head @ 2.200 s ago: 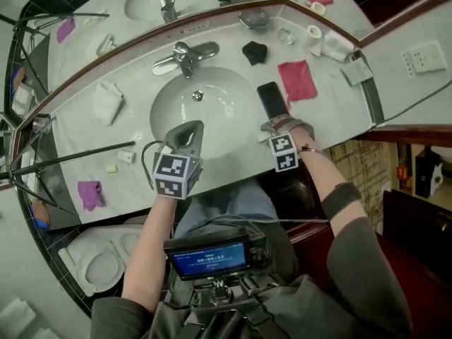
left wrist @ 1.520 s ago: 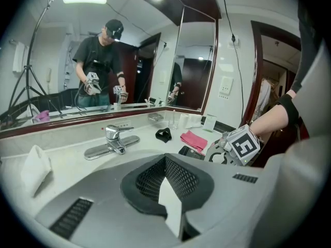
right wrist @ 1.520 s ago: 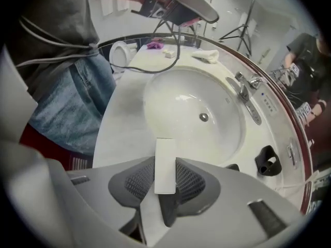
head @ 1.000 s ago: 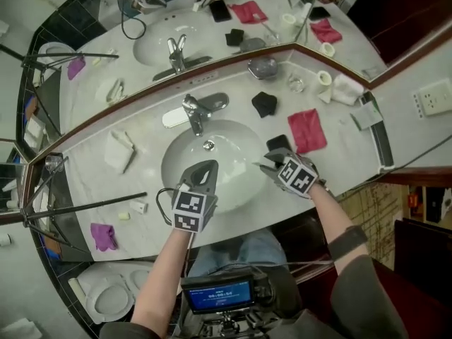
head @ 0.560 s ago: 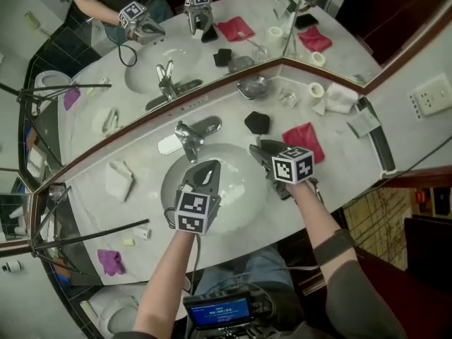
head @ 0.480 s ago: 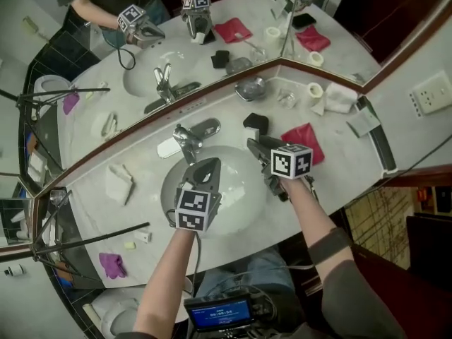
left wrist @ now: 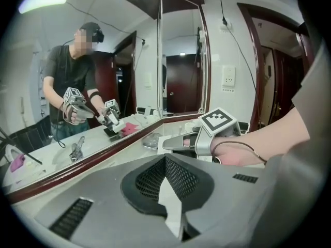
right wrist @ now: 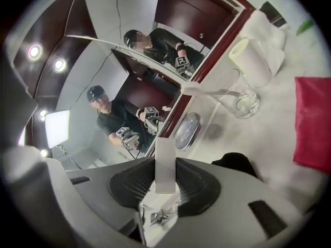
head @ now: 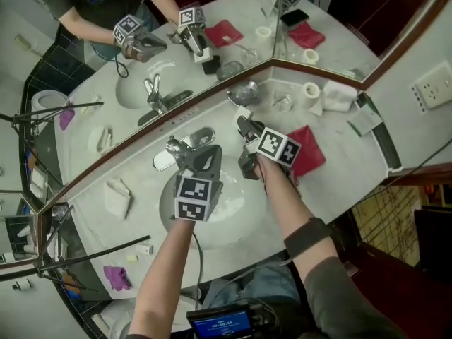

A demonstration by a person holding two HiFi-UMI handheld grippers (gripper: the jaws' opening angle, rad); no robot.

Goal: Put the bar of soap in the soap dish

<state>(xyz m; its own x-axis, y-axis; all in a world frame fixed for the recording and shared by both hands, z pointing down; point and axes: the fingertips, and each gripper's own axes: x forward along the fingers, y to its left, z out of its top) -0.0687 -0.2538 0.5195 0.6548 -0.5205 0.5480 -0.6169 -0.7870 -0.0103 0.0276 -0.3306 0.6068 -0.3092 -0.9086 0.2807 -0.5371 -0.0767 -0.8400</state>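
- Our right gripper [right wrist: 165, 182] clamps a white rectangular soap bar [right wrist: 165, 161]; our left gripper [left wrist: 166, 182] is closed, empty.
- Ahead of the right one we see a round silver metal dish [right wrist: 187, 130]; a black crumpled cloth [right wrist: 235, 164] lies nearer, rightward.

White soap [right wrist: 165, 159] — clamped in right tongs [right wrist: 166, 182]; metal dish [right wrist: 187, 130] by mirror [right wrist: 124, 81].

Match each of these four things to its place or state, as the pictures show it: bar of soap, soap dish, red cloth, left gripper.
Things:
1. bar of soap
2. soap dish
3. red cloth
4. left gripper

Places or states:
A. jaws shut, nothing held
B. on the counter, close against the mirror
C. gripped in the jaws of the right gripper
D. lying flat, right of the basin in the head view

Pairs: 1-C, 2-B, 3-D, 4-A
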